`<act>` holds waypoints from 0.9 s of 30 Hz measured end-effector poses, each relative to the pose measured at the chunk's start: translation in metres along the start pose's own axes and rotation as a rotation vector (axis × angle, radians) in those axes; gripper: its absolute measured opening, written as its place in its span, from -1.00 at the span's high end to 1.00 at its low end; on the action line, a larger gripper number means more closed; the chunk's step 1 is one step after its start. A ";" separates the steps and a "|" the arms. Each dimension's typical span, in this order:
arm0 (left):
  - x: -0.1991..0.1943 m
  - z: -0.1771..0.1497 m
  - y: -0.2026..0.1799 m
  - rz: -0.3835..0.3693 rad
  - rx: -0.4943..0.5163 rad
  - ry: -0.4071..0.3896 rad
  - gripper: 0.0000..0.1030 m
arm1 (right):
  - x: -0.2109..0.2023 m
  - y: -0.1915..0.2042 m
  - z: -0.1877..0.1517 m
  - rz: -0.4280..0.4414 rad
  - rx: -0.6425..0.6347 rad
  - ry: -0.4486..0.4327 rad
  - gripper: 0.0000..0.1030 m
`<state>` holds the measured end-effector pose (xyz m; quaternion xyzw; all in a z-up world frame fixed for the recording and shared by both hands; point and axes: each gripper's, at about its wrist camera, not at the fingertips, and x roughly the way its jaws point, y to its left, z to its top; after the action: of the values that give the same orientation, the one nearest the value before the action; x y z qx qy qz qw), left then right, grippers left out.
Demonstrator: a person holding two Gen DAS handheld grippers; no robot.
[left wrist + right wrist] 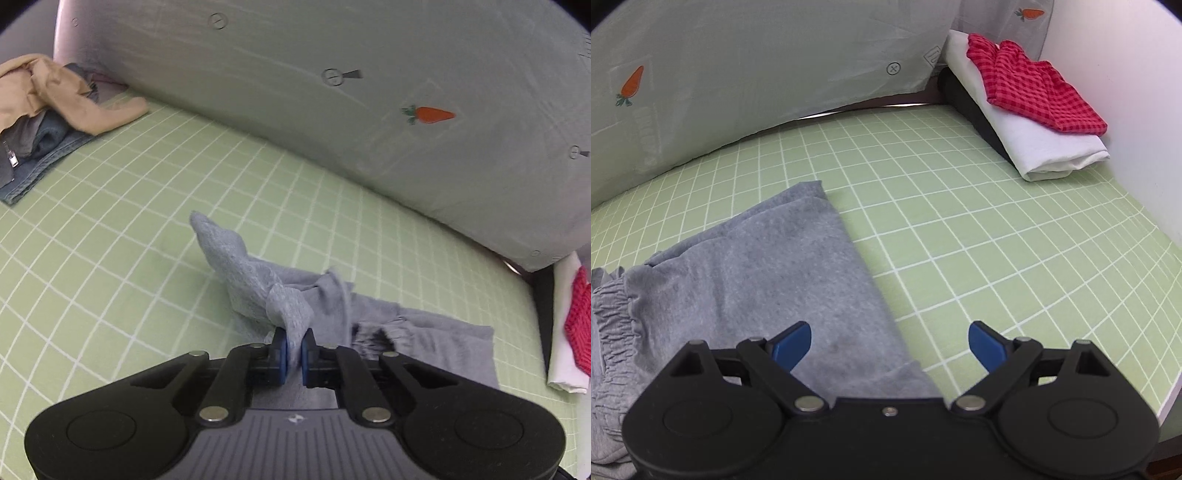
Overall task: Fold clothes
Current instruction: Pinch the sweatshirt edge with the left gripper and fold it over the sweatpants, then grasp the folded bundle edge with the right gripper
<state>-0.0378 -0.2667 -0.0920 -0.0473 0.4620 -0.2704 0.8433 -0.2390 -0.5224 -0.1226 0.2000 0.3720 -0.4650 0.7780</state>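
Grey elasticated-waist garment (pixel 757 269) on the green checked bed sheet (pixel 997 240), lying near the sheet's back edge below the pale carrot-print cover (pixel 332 129). The left gripper (pixel 293 350) is pinched tight on a bunched fold of this garment, which rises from the blue pads as a peaked ridge. The right gripper (pixel 890 343) stands wide, holding nothing, its left pad over the cloth and its right pad over bare sheet, straddling the garment's right-hand edge. Judged step: one end of the garment is being carried over the rest, a fold in progress; whether this is the opening fold or a later one cannot be settled. The next move probably calls for laying the lifted portion flat and square on the part already lying flat. In the left view the long axis runs from the raised tip, toward the sheet's back left, to the flat end at the right; the gathered waistband (pixel 380 334) lies between. A folded stack (pixel 1027 110) occupies the sheet's back right corner; a loose heap of clothes (pixel 40 118) lies at the back left.
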 end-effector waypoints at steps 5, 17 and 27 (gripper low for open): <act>-0.001 0.008 -0.083 -0.135 0.085 -0.010 0.86 | 0.012 -0.041 0.010 -0.004 0.015 -0.006 -0.80; 0.085 -0.050 -0.204 -0.193 0.117 0.267 0.14 | 0.038 -0.147 0.023 -0.056 0.026 -0.009 -0.80; 0.014 -0.019 -0.172 -0.078 0.130 0.016 -0.78 | 0.047 -0.121 0.037 0.074 0.003 -0.010 -0.80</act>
<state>-0.1181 -0.4160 -0.0564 -0.0086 0.4480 -0.3329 0.8297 -0.3166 -0.6327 -0.1305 0.2123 0.3597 -0.4375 0.7963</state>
